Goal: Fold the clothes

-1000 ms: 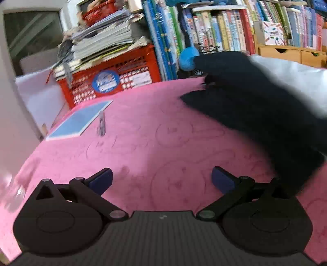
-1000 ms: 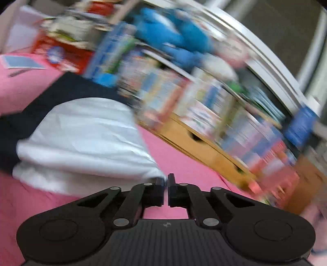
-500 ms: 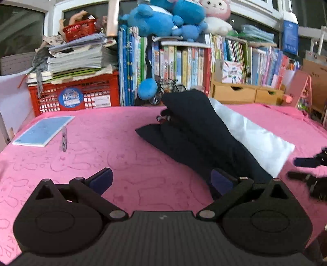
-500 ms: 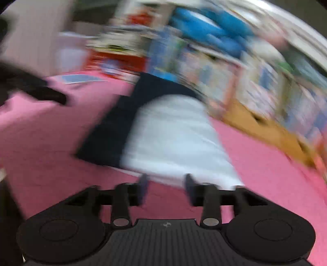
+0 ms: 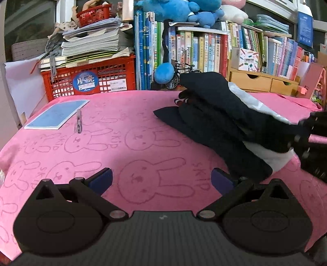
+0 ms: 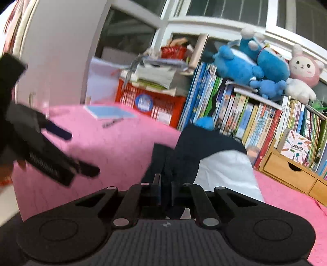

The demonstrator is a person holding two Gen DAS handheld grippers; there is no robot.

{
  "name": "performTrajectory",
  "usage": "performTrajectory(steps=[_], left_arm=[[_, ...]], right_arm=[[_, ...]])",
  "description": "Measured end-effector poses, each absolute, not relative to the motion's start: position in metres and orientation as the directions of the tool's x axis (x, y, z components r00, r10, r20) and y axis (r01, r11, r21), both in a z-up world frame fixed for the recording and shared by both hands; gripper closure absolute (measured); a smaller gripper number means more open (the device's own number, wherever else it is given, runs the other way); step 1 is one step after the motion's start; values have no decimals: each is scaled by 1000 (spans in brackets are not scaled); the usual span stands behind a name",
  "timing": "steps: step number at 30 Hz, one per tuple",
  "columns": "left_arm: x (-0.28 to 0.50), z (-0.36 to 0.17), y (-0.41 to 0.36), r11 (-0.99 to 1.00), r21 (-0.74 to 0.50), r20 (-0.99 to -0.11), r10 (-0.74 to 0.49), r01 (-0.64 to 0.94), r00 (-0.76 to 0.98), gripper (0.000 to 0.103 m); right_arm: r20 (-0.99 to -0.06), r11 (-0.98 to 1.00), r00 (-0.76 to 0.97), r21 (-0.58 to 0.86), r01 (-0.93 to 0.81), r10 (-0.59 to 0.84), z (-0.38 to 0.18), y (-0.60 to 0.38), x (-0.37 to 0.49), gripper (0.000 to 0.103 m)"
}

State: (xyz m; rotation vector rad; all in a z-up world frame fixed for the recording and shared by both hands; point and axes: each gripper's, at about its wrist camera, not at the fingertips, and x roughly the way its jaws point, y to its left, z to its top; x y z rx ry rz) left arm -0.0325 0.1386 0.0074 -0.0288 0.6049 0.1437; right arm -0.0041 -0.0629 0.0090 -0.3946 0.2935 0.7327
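A folded dark navy garment [image 5: 220,120] with a white lining [image 5: 271,157] lies on the pink rabbit-print cloth [image 5: 130,143], right of centre. My left gripper [image 5: 161,180] is open and empty, low over the cloth, its right finger close to the garment's near corner. My right gripper [image 6: 165,192] is shut on the garment's dark near edge [image 6: 175,163]; the white part [image 6: 224,171] lies to its right. The right gripper also shows at the right edge of the left wrist view [image 5: 310,139]. The left gripper shows at the left of the right wrist view [image 6: 61,147].
A blue notebook [image 5: 55,114] and a pen [image 5: 78,122] lie on the cloth at far left. A red crate [image 5: 90,77] stacked with papers, a row of books [image 5: 204,51], plush toys [image 5: 184,10] and wooden drawers [image 5: 263,81] line the back edge.
My right gripper swung to the garment's near edge and closed on it. My left gripper stayed open and pulled back a little from the garment.
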Motion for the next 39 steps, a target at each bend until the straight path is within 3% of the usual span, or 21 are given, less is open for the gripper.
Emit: performTrajectory(steps=[4,6,8,10,12,14,18,20,23,26,34,36,37,39], left_arm=[[-36,8,140,991,4,-564,110,-131,819,0],[-35,7,139,992,-9,-565,97,-123,819,0],[-32,5,137,992,-6,-575,99,-125,812,0],[-30,3,134,993,-1,-582,97,-120,807,0],[-30,3,132,994,-1,-583,88,-110,807,0],[-31,5,132,994,1,-580,88,-108,810,0],[-31,9,134,993,5,-572,99,-118,814,0],[-31,10,137,992,0,-569,103,-125,816,0],[-29,13,137,993,-37,-560,71,-110,825,0],[-19,15,124,997,-78,-537,-31,-13,843,0],[21,-27,90,997,23,-657,-40,73,753,0],[18,-28,99,998,-14,-664,-57,63,746,0],[15,-27,102,998,-14,-664,-55,61,745,0],[10,-25,109,998,-14,-666,-51,56,744,0]], right_arm=[[-446,629,694,-312,-712,565,-4,-69,-2,88],[-471,614,702,-356,-705,534,-14,-72,-5,74],[-476,567,719,-444,-694,507,-26,-69,-12,47],[-468,508,740,-539,-672,483,-39,-66,-21,42],[-456,507,751,-555,-659,477,-44,-65,-19,45],[-461,538,743,-512,-669,485,-42,-65,-14,66],[-482,577,680,-367,-729,553,-24,-76,-3,65],[-485,570,653,-328,-753,582,-18,-87,-4,55],[-477,575,700,-403,-712,531,-19,-100,-5,47],[-464,564,760,-510,-650,456,-29,-101,-3,46],[-410,553,797,-575,-603,443,-42,-83,1,48],[-427,551,780,-553,-626,457,-47,-75,7,63],[-429,553,777,-546,-630,461,-49,-71,10,78],[-431,558,771,-532,-637,469,-53,-61,15,87]])
